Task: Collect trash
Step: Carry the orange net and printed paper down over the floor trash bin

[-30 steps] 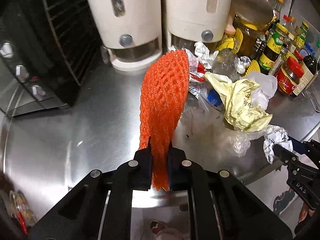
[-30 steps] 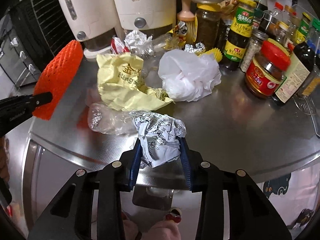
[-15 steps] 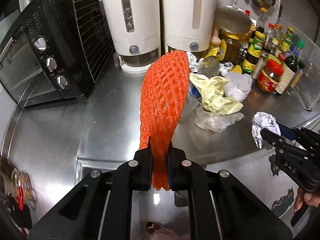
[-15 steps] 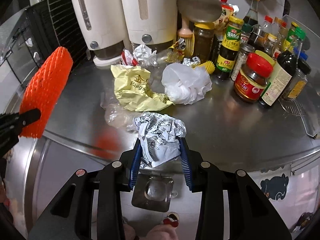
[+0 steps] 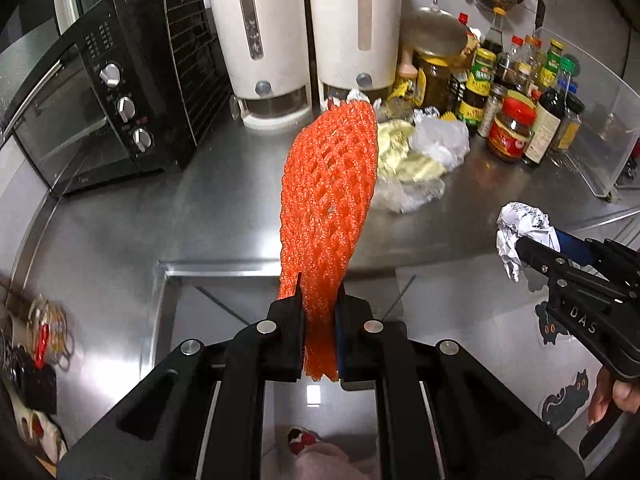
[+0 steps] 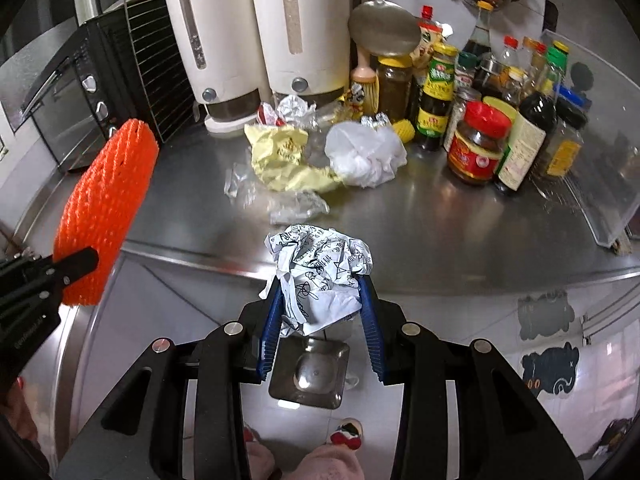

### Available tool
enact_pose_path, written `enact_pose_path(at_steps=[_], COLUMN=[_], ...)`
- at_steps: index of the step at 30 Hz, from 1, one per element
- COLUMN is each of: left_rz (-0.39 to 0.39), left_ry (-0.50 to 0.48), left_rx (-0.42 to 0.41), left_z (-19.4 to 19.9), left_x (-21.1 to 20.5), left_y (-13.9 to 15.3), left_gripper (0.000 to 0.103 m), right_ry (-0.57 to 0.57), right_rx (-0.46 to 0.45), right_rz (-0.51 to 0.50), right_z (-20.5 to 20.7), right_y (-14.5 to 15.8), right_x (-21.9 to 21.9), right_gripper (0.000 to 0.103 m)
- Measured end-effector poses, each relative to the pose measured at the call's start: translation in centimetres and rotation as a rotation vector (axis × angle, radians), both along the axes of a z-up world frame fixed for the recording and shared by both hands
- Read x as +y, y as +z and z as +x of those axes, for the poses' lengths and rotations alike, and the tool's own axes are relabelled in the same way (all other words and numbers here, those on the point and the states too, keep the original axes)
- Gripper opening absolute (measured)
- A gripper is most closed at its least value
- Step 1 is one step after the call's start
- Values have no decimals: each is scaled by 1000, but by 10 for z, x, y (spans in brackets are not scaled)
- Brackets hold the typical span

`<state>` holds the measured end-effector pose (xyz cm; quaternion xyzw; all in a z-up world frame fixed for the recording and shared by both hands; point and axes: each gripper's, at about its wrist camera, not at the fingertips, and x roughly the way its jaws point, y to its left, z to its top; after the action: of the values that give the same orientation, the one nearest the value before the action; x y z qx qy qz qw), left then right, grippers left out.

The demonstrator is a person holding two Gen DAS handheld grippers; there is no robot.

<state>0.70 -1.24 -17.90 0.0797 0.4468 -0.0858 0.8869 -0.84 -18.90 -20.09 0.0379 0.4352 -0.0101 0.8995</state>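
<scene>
Both grippers are loaded and hang off the front edge of the stainless steel counter (image 6: 460, 232), clear of the surface.

Left gripper (image 5: 319, 312): jaws clamped on the lower end of a long orange foam mesh fruit sleeve (image 5: 330, 196). Pinched at one end, so the rest stands up and forward past the fingertips. It's light and stiff enough not to flop. The same sleeve shows at the left of the right-wrist view (image 6: 106, 208).

Right gripper (image 6: 320, 316): blue-padded fingers (image 6: 370, 320) closed on a crumpled ball of white printed paper (image 6: 320, 276). The wad bulges above the pads, held by squeeze only, so the grip looks decent but not deep.

Below the right gripper there's a square metal lid with a round dome (image 6: 310, 376) at floor level. Probably a bin, can't confirm. If so, holding both items out past the counter edge makes sense: drop zone is straight down.

Trash still on the counter: crumpled yellow plastic bag (image 6: 284, 160), white plastic bag wad (image 6: 366, 154), clear film scraps (image 6: 296, 206), foil and wrapper bits by the two white cylindrical dispensers (image 6: 256, 32). Sauce bottles and the red-lidded jar (image 6: 478, 142) sit right beside that pile, so tip-over risk on later grabs.

Judgement: early to mid task, two pieces in hand, most of the pile untouched.
</scene>
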Motion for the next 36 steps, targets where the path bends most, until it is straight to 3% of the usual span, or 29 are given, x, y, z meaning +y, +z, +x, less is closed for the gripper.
enact_pose_path(at_steps=[16, 21, 26, 36], left_rz=[36, -15, -9, -72], left_ry=[-5, -26, -57, -91], left_rx=[120, 260, 362, 510], left_z=[-24, -34, -38, -8], left_x=[-15, -12, -18, -35], left_y=[-76, -143, -209, -284], left_gripper=[10, 10, 10, 10], right_ry=[-5, -17, -28, -63], right_rx=[132, 198, 253, 376], right_rz=[22, 34, 67, 131], right_z=[-21, -21, -16, 15], right_y=[-71, -118, -169, -252], right_x=[3, 1, -2, -9], right_gripper=[38, 38, 39, 39])
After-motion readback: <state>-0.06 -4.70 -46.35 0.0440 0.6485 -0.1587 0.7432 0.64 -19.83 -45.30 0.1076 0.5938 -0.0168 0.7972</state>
